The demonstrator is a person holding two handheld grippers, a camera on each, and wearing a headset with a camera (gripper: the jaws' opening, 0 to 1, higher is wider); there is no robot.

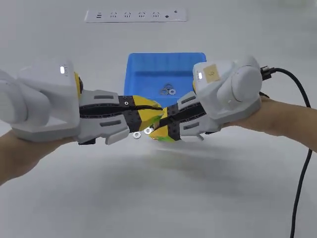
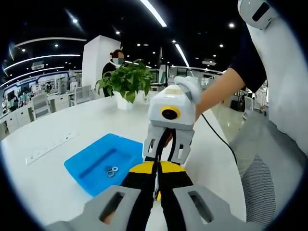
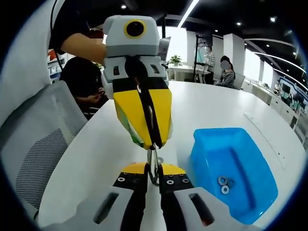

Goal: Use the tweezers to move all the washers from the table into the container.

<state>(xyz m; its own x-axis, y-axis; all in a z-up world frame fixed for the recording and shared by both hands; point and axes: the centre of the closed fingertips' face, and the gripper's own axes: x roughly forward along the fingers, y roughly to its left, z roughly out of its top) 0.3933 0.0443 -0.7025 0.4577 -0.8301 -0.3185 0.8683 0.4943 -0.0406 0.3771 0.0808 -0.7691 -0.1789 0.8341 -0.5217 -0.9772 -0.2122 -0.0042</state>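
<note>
Head view: left gripper [image 1: 158, 112] and right gripper [image 1: 155, 131] meet nose to nose, both clenched on the tweezers [image 3: 153, 163]. You're likely reseating them over the washers [image 1: 136, 135].

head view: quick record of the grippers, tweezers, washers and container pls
left gripper: shut on tweezers
right gripper: shut on the same tweezers, tips meeting the left's
container: blue, open, behind the grippers
loose washers: two on the table, under the gripper tips
stored washers: small cluster in the container
</note>
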